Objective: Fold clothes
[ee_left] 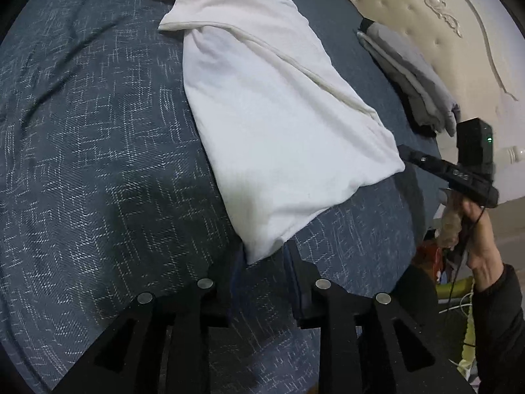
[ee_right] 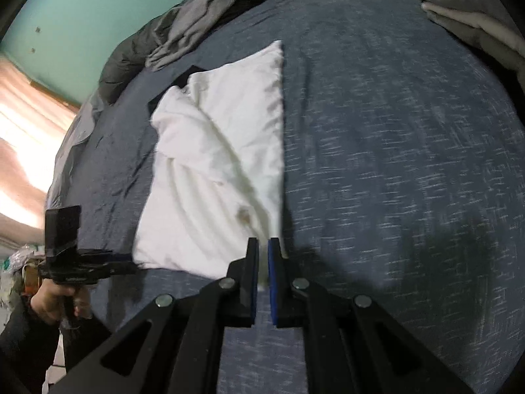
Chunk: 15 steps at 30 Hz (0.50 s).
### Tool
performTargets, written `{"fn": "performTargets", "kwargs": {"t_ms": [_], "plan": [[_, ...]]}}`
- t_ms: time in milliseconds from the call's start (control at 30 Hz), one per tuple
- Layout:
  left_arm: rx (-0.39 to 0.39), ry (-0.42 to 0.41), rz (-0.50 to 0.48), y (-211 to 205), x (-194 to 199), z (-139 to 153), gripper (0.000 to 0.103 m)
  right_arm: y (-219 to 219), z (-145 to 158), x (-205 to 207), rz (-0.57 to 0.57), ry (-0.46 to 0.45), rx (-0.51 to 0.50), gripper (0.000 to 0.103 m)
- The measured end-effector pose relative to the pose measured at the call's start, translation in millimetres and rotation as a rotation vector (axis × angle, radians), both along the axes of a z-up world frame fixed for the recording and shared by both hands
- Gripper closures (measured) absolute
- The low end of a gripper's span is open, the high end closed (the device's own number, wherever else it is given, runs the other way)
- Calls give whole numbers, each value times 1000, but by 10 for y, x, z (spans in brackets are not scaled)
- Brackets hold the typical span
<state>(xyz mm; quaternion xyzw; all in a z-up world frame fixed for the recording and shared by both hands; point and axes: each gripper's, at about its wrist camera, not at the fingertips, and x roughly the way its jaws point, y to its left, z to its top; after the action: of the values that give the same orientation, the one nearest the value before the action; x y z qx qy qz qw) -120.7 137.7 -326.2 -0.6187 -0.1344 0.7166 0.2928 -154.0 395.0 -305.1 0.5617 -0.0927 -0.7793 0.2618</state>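
A bed covered in a dark blue bedspread flecked with fine white cross-hatching fills both views. On it lies a white garment, folded into a long panel with a seam running diagonally across it and a narrow strap at its far end; in the right wrist view it shows a small brown stain near its lower edge.

The left tool sits at the garment's near corner, its jaws parted wide enough for bedspread to show between them; the corner lies in the gap, apparently not pinched. The right tool is at the other near corner, its blue pads a narrow slit apart with a pale strip of cloth edge between them; whether the pads press it I cannot tell.

Beyond the garment, a stack of folded grey and white clothes rests by a cream tufted headboard with carved ornament. At the opposite side lies a heap of grey and black clothing, before a teal wall and a bright pinkish curtain. A hand in a dark sleeve grips the left tool's handle.
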Motion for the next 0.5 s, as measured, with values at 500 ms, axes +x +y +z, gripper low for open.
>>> {"fn": "performTargets", "kwargs": {"t_ms": [500], "plan": [[-40, 57, -62, -67, 23, 50, 99, -161, -56, 38, 88, 36, 44, 97]]}}
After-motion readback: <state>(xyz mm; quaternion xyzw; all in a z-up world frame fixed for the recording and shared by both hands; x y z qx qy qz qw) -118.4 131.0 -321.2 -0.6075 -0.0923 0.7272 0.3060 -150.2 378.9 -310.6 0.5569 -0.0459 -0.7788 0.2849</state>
